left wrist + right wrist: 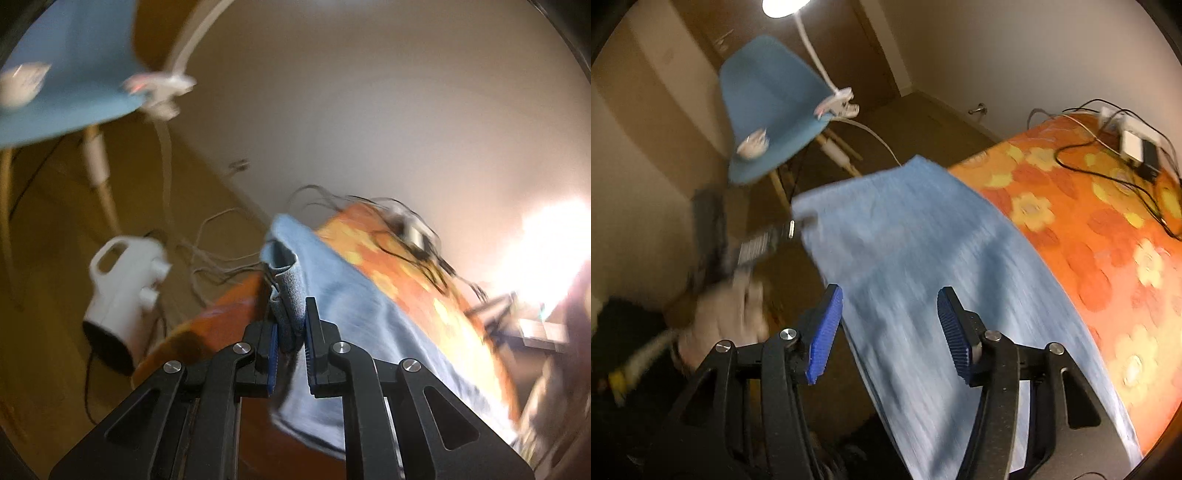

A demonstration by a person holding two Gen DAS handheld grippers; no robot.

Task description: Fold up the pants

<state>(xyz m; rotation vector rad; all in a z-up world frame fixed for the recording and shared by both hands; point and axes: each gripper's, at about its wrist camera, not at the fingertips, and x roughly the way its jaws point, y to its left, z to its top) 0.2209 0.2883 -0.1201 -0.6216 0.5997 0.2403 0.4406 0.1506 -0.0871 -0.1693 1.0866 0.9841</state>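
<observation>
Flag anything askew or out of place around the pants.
The pants lie along the edge of the orange floral bed, one side hanging off. The left gripper pinches a bunched fold; the right gripper is open above the cloth. Loose cables and a charger sprawl on the bed.

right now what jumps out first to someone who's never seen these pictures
The light blue pants draped over the edge of the orange flowered cover catch the eye first. In the left wrist view the left tongs pinch a bunched corner of them, while the right tongs hang open above the cloth. Behind stand a blue chair and a bright lamp.
</observation>
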